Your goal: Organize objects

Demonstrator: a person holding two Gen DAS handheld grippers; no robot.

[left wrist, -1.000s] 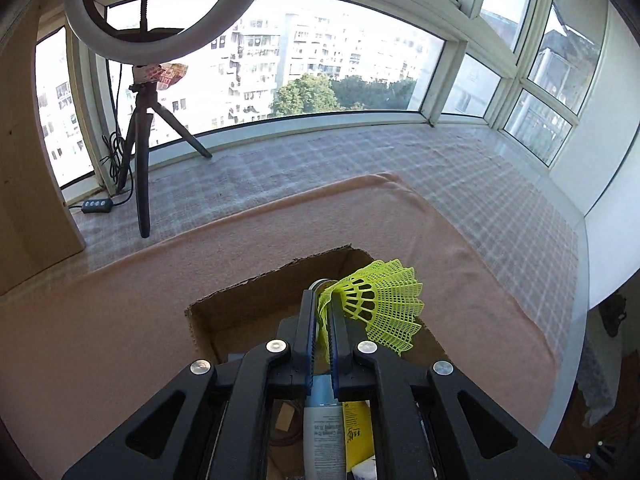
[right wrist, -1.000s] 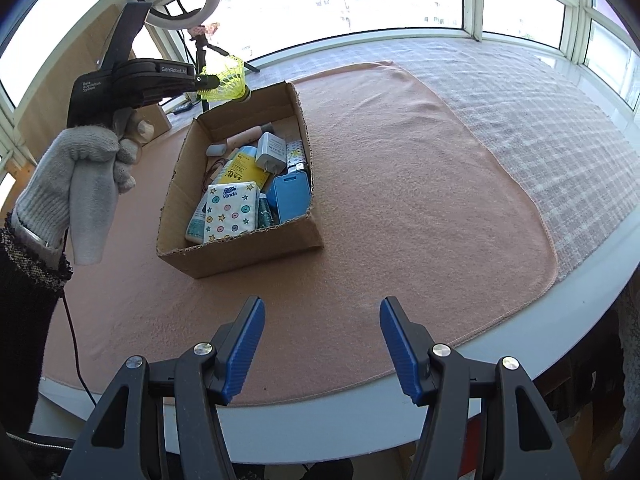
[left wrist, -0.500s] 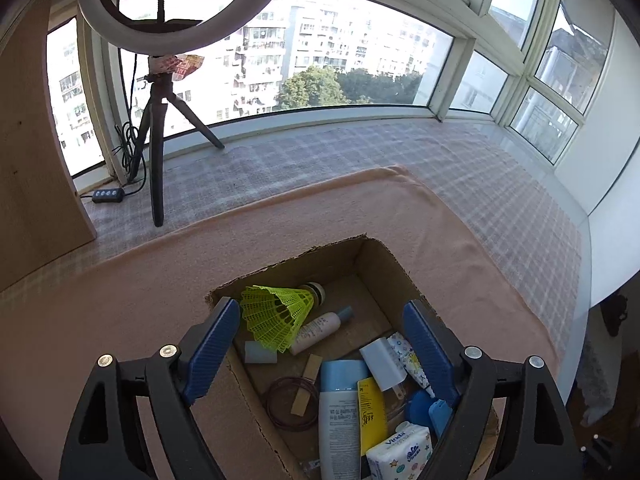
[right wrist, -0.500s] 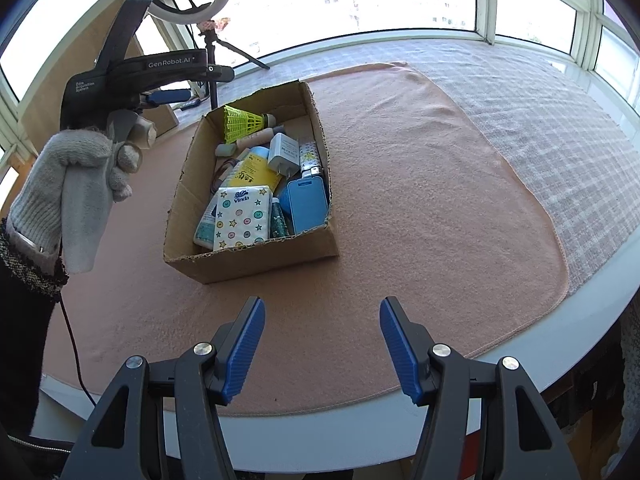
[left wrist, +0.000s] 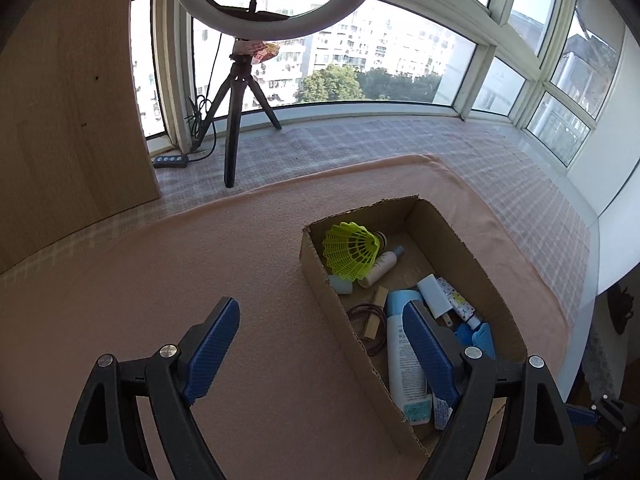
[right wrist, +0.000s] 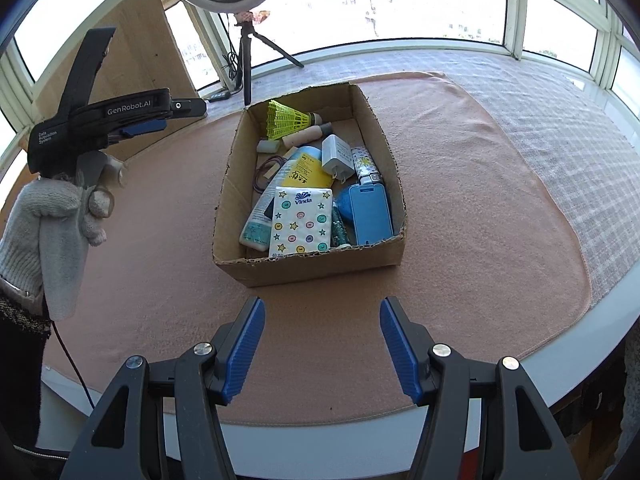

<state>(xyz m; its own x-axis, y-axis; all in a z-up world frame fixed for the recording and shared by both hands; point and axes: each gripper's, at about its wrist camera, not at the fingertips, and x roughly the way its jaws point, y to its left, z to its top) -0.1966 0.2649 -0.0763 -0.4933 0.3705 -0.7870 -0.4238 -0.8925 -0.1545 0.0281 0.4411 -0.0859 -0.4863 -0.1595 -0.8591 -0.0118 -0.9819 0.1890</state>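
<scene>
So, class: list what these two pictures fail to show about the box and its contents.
- Cardboard box floor: both views, covered by contents.
- Blue bottle label: left wrist view, partly behind the left gripper's fingers.
- Yellow bottle print: right wrist view, too small.
- Green item beside tissue pack: mostly hidden.

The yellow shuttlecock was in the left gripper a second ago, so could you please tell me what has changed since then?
The left gripper let go of the yellow shuttlecock, which now lies at the far end of the cardboard box. That gripper then opened wide and drew back to the left of the box. The right gripper stayed open and empty in front of the box, and the other items inside kept their places.
</scene>
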